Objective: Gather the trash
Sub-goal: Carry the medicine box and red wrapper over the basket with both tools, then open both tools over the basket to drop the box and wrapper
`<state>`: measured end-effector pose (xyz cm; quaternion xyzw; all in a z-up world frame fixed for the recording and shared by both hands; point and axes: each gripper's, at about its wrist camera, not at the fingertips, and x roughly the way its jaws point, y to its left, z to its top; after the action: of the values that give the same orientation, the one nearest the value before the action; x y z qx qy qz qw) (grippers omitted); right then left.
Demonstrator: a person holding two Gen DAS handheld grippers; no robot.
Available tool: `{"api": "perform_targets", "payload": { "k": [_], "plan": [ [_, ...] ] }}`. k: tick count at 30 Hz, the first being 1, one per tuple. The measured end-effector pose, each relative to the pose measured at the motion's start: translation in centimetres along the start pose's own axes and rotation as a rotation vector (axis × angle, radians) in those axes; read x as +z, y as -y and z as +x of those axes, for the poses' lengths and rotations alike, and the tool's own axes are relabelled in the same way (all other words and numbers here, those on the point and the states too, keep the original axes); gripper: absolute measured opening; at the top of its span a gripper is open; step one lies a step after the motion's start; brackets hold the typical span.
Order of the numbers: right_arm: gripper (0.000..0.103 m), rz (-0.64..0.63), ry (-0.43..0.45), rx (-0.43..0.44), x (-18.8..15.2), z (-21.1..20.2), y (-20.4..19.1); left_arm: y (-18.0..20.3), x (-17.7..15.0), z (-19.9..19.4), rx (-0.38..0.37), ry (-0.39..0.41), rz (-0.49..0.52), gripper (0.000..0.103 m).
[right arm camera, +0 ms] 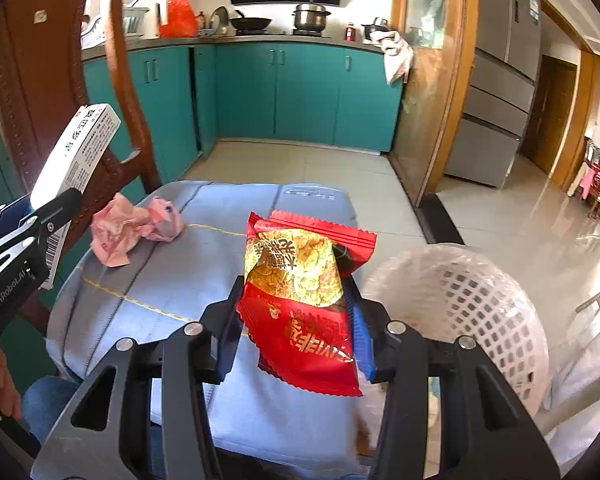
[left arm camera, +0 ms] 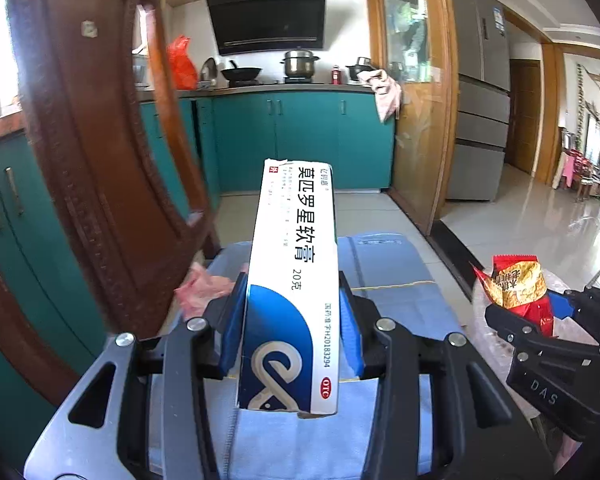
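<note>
My left gripper [left arm camera: 292, 328] is shut on a white and blue medicine box [left arm camera: 294, 264] and holds it upright above a blue cloth [left arm camera: 387, 280]. It also shows in the right wrist view [right arm camera: 76, 156] at the left. My right gripper [right arm camera: 296, 320] is shut on a red and gold snack wrapper [right arm camera: 300, 288], also visible in the left wrist view [left arm camera: 519, 292]. A crumpled pink paper [right arm camera: 132, 228] lies on the blue cloth [right arm camera: 204, 264] at the left. A white perforated trash basket [right arm camera: 459, 300] lined with clear plastic stands right of my right gripper.
A brown wooden chair [left arm camera: 92, 140] stands at the left, close to the cloth-covered surface. Teal kitchen cabinets [right arm camera: 300, 92] line the back wall. A grey refrigerator [right arm camera: 495, 80] and a wooden door frame [right arm camera: 431, 100] are at the right. The floor is tiled.
</note>
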<state>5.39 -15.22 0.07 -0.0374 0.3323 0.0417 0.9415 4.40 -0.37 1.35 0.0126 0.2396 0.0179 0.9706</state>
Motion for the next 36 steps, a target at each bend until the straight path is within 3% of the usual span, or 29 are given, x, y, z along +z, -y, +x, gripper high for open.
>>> {"api": "perform_targets", "payload": {
  "k": [6, 13, 16, 20, 22, 23, 25, 28, 31, 36],
  "plan": [
    [0.047, 0.058, 0.001, -0.073, -0.8, -1.0, 5.1, 4.4, 0.0, 0.8, -0.109, -0.022, 0.028, 0.043],
    [0.047, 0.163, -0.023, -0.181, -3.4, -2.0, 12.9, 13.2, -0.5, 2.6, -0.350, -0.105, 0.106, 0.043],
    [0.047, 0.217, -0.029, -0.223, -4.5, -2.6, 16.2, 16.6, -0.9, 3.5, -0.409, -0.128, 0.146, 0.043],
    [0.047, 0.269, -0.052, -0.250, -6.1, -2.5, 18.9, 20.7, -1.7, 5.6, -0.485, -0.205, 0.158, 0.043],
    [0.047, 0.283, -0.061, -0.250, -6.5, -2.3, 19.4, 22.2, -2.3, 6.6, -0.517, -0.253, 0.165, 0.048],
    [0.047, 0.293, -0.066, -0.250, -6.6, -2.1, 19.7, 22.5, -2.4, 6.8, -0.514, -0.268, 0.164, 0.049],
    [0.048, 0.305, -0.074, -0.253, -6.4, -1.5, 19.9, 22.7, -2.6, 7.6, -0.486, -0.297, 0.159, 0.070],
    [0.060, 0.323, -0.079, -0.249, -6.4, -0.8, 20.0, 21.7, -2.5, 7.6, -0.459, -0.278, 0.141, 0.082],
    [0.067, 0.333, -0.083, -0.242, -6.4, -0.2, 20.1, 19.9, -2.5, 7.7, -0.390, -0.266, 0.125, 0.082],
    [0.068, 0.307, -0.107, -0.200, -6.4, 1.5, 18.7, 16.4, -2.4, 7.9, -0.285, -0.239, 0.091, 0.083]
  ]
}}
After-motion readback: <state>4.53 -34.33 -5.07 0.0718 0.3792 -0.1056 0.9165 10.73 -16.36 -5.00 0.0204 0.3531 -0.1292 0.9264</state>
